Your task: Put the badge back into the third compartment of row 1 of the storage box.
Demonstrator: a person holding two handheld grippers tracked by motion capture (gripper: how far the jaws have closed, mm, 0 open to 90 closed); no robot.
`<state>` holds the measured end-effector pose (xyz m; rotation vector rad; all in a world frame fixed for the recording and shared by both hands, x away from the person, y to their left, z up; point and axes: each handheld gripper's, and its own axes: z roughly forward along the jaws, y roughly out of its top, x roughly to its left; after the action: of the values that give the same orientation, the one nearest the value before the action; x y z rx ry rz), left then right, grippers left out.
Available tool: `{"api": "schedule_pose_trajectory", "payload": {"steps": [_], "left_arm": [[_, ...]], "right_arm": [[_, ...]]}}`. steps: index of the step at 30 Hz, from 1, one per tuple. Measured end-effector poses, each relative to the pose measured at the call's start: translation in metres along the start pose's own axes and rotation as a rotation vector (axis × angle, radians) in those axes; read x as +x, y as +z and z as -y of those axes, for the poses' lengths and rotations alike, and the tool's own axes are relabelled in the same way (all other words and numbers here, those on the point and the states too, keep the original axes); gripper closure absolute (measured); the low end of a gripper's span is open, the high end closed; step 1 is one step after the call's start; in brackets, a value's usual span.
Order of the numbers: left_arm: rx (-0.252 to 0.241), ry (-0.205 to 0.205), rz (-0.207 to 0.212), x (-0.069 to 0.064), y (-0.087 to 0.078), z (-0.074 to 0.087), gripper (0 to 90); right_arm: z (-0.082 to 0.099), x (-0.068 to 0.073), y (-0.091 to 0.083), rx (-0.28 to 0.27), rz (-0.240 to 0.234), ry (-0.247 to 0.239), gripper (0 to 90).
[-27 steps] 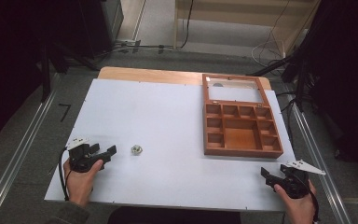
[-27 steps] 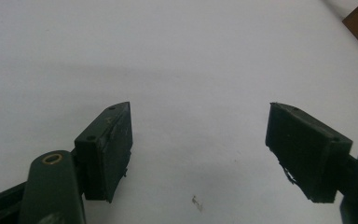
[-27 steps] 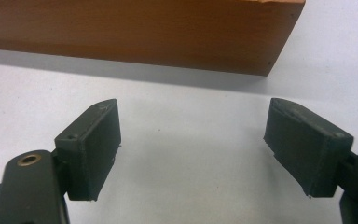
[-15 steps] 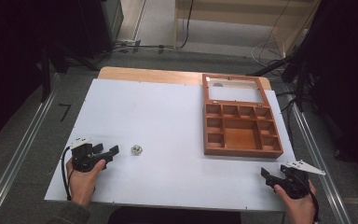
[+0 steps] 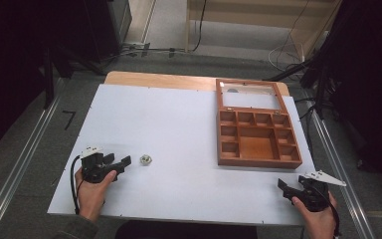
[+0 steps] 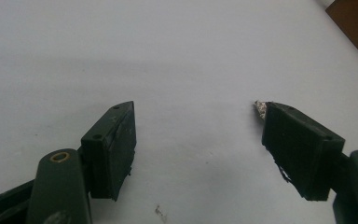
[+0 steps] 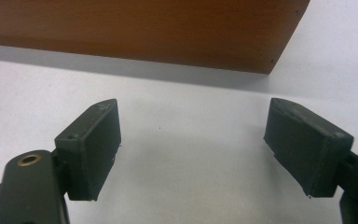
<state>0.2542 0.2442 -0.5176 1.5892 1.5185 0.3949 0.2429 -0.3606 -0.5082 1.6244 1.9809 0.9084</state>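
White surface [image 5: 179, 129] ahead: your left gripper [image 5: 124, 161] has its fingers spread wide and empty, so straddle the small silvery metal nut [image 5: 145, 159] squarely before closing; right gripper [image 5: 284, 185] fingers also open

thing: small silvery metal piece [image 5: 145, 159], roundish, details too small to tell | state: lying free on the white table [image 5: 179, 124] | place: near-left part, just right of the left gripper [image 5: 124, 163], apart from it
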Motion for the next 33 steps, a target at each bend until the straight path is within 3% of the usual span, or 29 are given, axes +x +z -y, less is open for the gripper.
{"api": "schedule_pose_trajectory", "payload": {"steps": [33], "left_arm": [[0.004, 0.009, 0.042, -0.0099, 0.0085, -0.0033, 29.5]], "right_arm": [[-0.0003, 0.0002, 0.0013, 0.003, 0.004, -0.005, 16.9]]}}
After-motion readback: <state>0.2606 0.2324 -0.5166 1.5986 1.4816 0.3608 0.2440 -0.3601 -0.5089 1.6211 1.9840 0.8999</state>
